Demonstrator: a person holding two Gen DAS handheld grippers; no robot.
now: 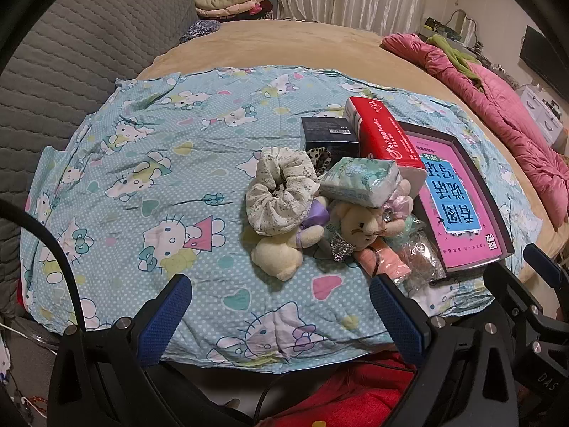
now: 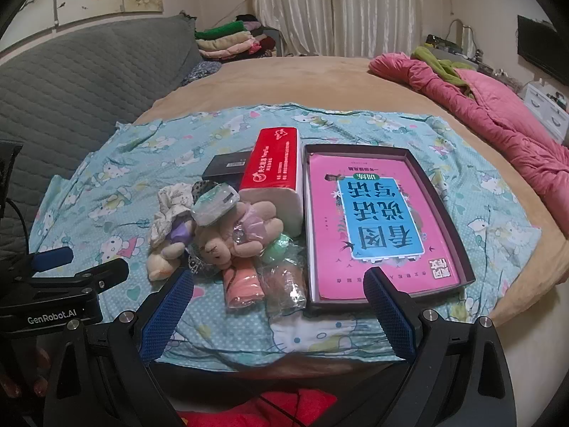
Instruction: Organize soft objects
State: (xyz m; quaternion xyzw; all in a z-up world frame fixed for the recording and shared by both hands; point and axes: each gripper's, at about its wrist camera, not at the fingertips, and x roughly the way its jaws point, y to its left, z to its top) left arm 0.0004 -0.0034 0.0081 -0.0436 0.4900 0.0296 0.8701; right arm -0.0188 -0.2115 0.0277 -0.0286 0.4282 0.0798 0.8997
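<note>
A pile of soft things lies on the cartoon-cat cloth (image 1: 142,163): a white floral scrunchie (image 1: 281,186), cream plush bears (image 1: 359,226), a small tissue pack (image 1: 359,181), a peach rolled cloth (image 1: 382,261) and a clear plastic bag (image 1: 421,256). The right wrist view shows the same bears (image 2: 227,238), tissue pack (image 2: 215,204), peach cloth (image 2: 243,286) and a red tissue packet (image 2: 274,167). My left gripper (image 1: 281,293) hovers open just short of the pile. Over the cloth's near edge, my right gripper (image 2: 279,284) is open too, empty.
A dark shallow box (image 2: 458,249) holds a pink book (image 2: 373,220) right of the pile. A black box (image 1: 329,135) stands behind it. A pink quilt (image 2: 498,114) lies far right, a grey padded headboard (image 1: 71,53) left, and folded clothes (image 1: 227,0) at the back.
</note>
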